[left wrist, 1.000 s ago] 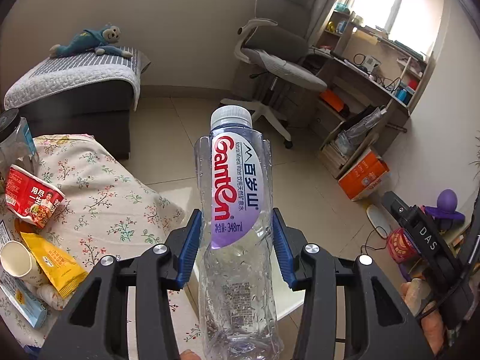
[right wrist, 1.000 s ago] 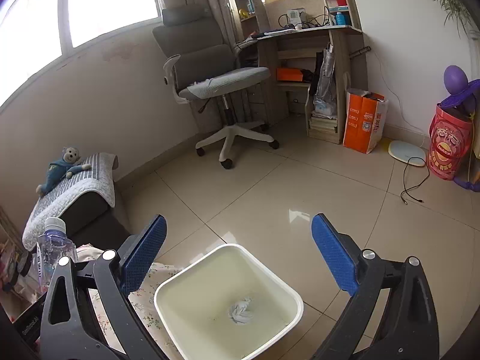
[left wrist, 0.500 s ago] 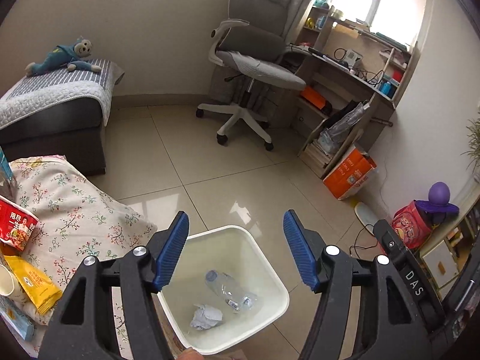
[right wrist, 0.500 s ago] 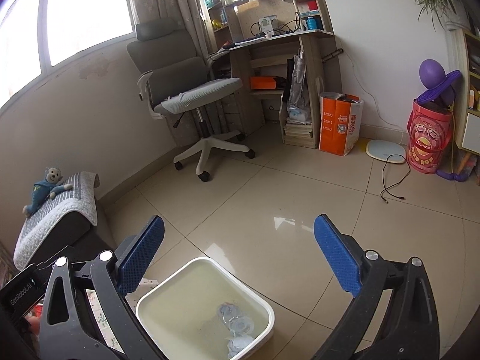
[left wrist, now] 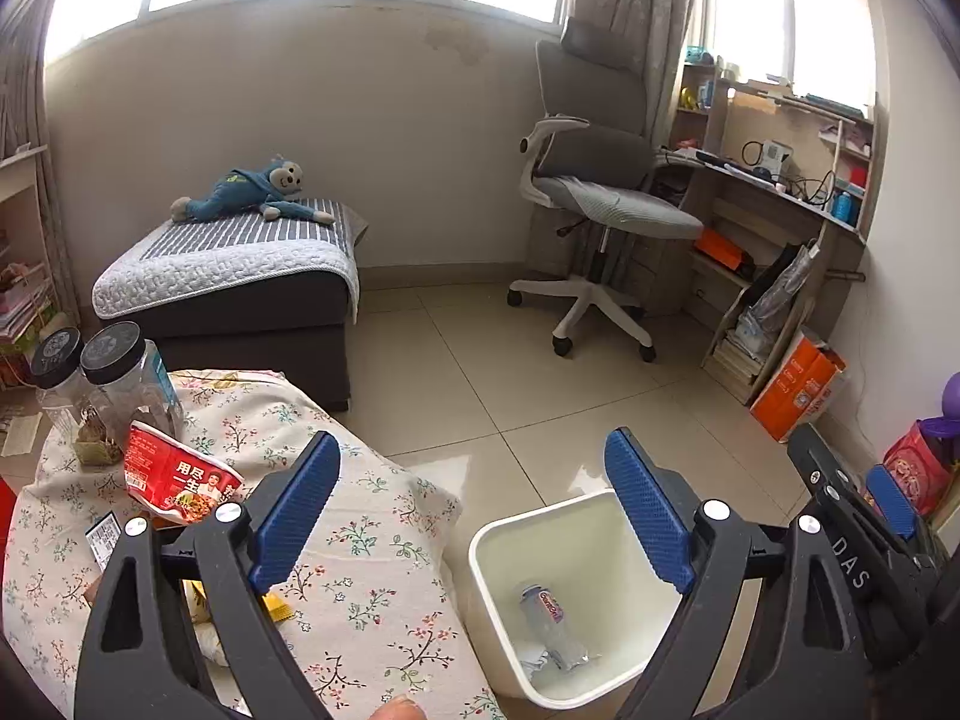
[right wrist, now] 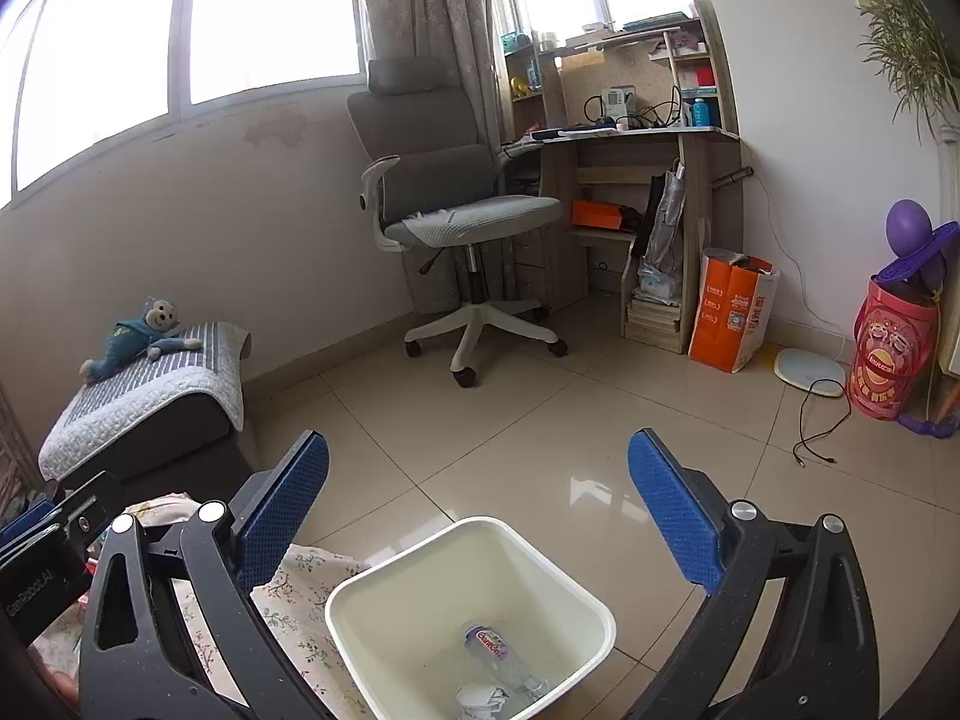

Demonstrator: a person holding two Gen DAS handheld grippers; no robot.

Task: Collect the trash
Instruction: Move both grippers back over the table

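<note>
Left wrist view: my left gripper (left wrist: 474, 516) has just been opening and stands wide, empty; the bottle (left wrist: 549, 624) lies in the white bin (left wrist: 480, 546). The red noodle cup (left wrist: 180, 480) waits on the floral cloth (left wrist: 372, 570); a careless pinch could crush it.

Right wrist view: my right gripper (right wrist: 480, 510) gapes empty above the bin; swinging low could tip it.

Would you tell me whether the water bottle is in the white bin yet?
Yes, it is in. The water bottle lies on its side at the bottom of the white bin, beside crumpled paper.
</note>
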